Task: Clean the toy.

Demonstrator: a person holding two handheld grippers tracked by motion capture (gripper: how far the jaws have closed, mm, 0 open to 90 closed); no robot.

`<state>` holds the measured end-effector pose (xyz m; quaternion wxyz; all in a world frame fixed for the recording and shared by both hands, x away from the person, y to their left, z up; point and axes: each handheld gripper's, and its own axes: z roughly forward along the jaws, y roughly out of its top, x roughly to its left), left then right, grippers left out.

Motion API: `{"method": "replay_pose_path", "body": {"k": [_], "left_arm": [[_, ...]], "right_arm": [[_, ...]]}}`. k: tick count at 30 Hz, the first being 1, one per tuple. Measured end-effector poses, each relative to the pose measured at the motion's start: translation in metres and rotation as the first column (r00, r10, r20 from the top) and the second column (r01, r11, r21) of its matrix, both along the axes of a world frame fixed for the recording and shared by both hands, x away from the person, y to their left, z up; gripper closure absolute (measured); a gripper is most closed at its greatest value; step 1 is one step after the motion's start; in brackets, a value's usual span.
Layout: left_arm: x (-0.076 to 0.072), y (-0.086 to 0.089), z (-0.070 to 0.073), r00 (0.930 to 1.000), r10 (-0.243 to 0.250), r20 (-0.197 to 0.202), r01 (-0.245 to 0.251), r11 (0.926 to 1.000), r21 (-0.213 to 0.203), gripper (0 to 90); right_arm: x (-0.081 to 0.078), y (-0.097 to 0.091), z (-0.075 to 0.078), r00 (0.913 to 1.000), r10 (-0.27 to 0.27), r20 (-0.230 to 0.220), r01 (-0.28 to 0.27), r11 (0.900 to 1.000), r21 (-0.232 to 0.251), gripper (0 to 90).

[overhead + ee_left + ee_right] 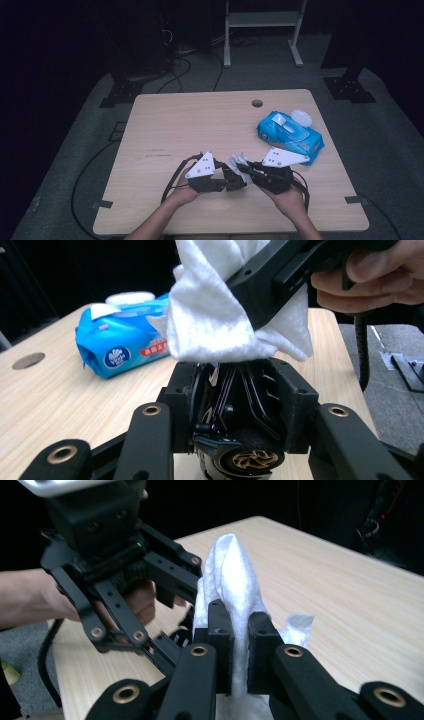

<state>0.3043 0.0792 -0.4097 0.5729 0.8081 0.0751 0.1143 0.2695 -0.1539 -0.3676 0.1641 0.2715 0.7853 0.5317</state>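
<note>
Left gripper (pixel 227 181) at the lower middle of the high view holds a small black toy car (pixel 235 405) tight. Right gripper (pixel 243 167) beside it pinches a white wipe (pixel 232 590) over the car. Rub softly, keeping both grips firm.

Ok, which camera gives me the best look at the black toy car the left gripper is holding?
The left gripper view: the toy car sits close between that gripper's fingers, its gold wheel and dark body clear under the white wipe. The high view gives a small dark shape between the two grippers. In the right gripper view I cannot make it out.
</note>
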Motion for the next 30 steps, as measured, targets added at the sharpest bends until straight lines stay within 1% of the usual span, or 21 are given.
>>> {"method": "replay_pose_path", "body": {"k": [2,5,17,20,23,25,28,30], "left_arm": [[0.001,-0.001,0.001,1.0,-0.004,-0.006,0.004,1.0,0.005,58.5],[0.002,-0.001,0.0,0.9999,-0.002,-0.013,0.002,1.0,-0.002,58.4],[0.005,0.0,-0.002,0.999,-0.001,-0.045,0.0,0.9998,-0.022,57.5],[0.006,0.0,-0.003,0.9985,-0.003,-0.055,0.001,0.9995,-0.03,57.0],[0.007,0.0,-0.004,0.9978,0.002,-0.066,-0.003,0.9999,-0.014,56.1],[0.008,0.002,-0.007,0.9969,0.008,-0.078,-0.009,0.9999,-0.013,54.4],[0.011,0.003,-0.01,0.9957,0.002,-0.093,-0.001,1.0,0.004,54.0],[0.012,0.002,-0.014,0.9947,0.0,-0.103,0.002,0.9996,0.027,54.3]], "right_arm": [[0.001,-0.003,-0.002,0.9998,0.0,-0.018,0.001,0.9997,0.024,83.6],[0.0,-0.002,-0.001,0.9999,-0.008,-0.01,0.008,1.0,0.004,83.7],[0.001,-0.001,-0.001,0.9998,-0.02,0.0,0.02,0.9998,-0.004,83.7],[0.001,-0.001,-0.001,0.9998,-0.022,-0.005,0.022,0.9998,-0.003,83.7],[0.001,-0.001,-0.001,0.9997,-0.025,-0.004,0.025,0.9997,-0.005,83.7],[0.002,-0.002,-0.001,0.9994,-0.033,-0.005,0.033,0.9994,-0.008,83.7],[0.003,-0.005,-0.002,0.9991,-0.041,-0.008,0.041,0.9992,-0.002,83.7],[0.003,-0.006,-0.002,0.999,-0.04,-0.02,0.04,0.9992,0.005,83.7]]}}
